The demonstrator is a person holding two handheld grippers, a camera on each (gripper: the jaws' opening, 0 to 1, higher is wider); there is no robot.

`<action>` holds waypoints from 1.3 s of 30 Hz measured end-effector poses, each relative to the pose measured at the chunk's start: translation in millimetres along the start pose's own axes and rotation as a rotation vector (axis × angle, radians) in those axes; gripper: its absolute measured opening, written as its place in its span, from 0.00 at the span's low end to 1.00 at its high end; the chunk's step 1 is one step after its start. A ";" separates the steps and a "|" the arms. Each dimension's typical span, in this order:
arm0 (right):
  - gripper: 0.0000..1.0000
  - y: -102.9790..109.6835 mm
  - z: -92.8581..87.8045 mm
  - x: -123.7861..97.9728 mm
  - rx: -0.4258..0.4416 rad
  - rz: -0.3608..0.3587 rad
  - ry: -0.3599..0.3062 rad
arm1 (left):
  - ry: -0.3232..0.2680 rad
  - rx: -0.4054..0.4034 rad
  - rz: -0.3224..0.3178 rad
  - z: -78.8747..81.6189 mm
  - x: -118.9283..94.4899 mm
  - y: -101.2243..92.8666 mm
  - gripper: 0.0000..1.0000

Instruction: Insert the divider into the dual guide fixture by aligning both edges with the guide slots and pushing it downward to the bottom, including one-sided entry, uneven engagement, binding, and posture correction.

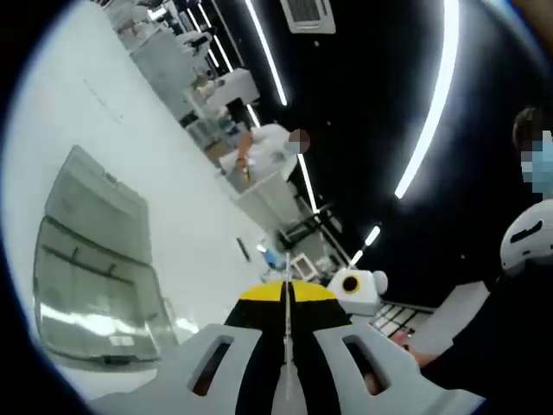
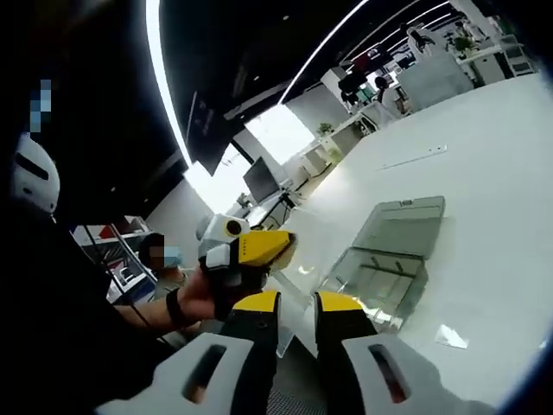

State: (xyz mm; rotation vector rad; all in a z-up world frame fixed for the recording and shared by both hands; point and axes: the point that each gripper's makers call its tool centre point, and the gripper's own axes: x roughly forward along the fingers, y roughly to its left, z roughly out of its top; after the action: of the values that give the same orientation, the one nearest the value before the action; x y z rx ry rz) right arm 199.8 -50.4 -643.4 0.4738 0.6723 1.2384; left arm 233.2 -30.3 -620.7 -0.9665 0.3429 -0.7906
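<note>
The guide fixture (image 1: 95, 285) is a clear plastic box with a hinged lid laid open. It lies on the white table (image 1: 173, 156), to the left of my left gripper (image 1: 287, 290). The left jaws are shut, and a thin pale edge between them looks like the clear divider (image 1: 286, 346) seen edge-on. In the right gripper view the fixture (image 2: 389, 255) sits beyond my right gripper (image 2: 298, 303), whose yellow-tipped jaws stand apart. A hand holds the left gripper (image 2: 259, 251) just left of and above them. The right gripper's body (image 1: 354, 290) shows close beside the left jaws.
The white table (image 2: 484, 199) stretches wide around the fixture, with a small paper scrap (image 2: 449, 335) near it. A person in white (image 1: 268, 147) works at a far bench. A person in a dark sleeve (image 2: 164, 255) is close on the side.
</note>
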 end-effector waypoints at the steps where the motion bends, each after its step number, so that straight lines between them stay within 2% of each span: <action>1: 0.12 0.5 0.8 -0.6 0.018 0.006 -0.006 | -0.003 -0.004 -0.001 0.1 -0.5 0.5 0.00; 7: 0.10 2.2 4.7 -2.8 0.060 0.034 -0.033 | -0.021 -0.007 -0.014 3.3 -0.3 -1.4 0.00; 14: 0.08 8.5 3.9 -0.7 0.113 0.076 -0.046 | -0.044 -0.048 -0.050 6.1 1.1 -6.1 0.00; 16: 0.06 8.4 4.8 0.3 0.104 0.072 -0.050 | -0.055 -0.071 -0.063 7.5 0.1 -7.5 0.00; 17: 0.06 3.6 5.8 0.5 0.086 0.044 -0.057 | -0.050 -0.052 -0.057 6.5 -0.2 -5.9 0.00; 22: 0.05 5.6 4.8 1.7 0.099 0.056 -0.059 | -0.059 -0.065 -0.051 6.1 -1.1 -2.6 0.00; 30: 0.02 14.7 10.8 -0.7 0.217 0.144 -0.106 | -0.097 -0.111 -0.070 10.2 -2.5 -0.9 0.00; 34: 0.01 15.5 20.2 -3.1 0.269 0.163 -0.167 | -0.136 -0.154 -0.106 15.0 -4.4 -4.9 0.00; 35: 0.01 17.5 23.5 -4.0 0.297 0.187 -0.189 | -0.141 -0.156 -0.106 15.3 -4.8 -4.6 0.00; 36: 0.01 17.7 23.7 -4.2 0.322 0.192 -0.190 | -0.145 -0.157 -0.108 15.9 -4.8 -5.1 0.00; 39: 0.01 15.9 18.5 -2.2 0.295 0.168 -0.160 | -0.138 -0.155 -0.099 14.3 -4.6 -4.6 0.00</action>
State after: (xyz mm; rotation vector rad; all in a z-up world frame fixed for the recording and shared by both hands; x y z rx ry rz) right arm 201.2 -47.7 -619.1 0.8799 0.6922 1.2477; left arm 236.4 -19.8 -609.4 -1.1841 0.2405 -0.7905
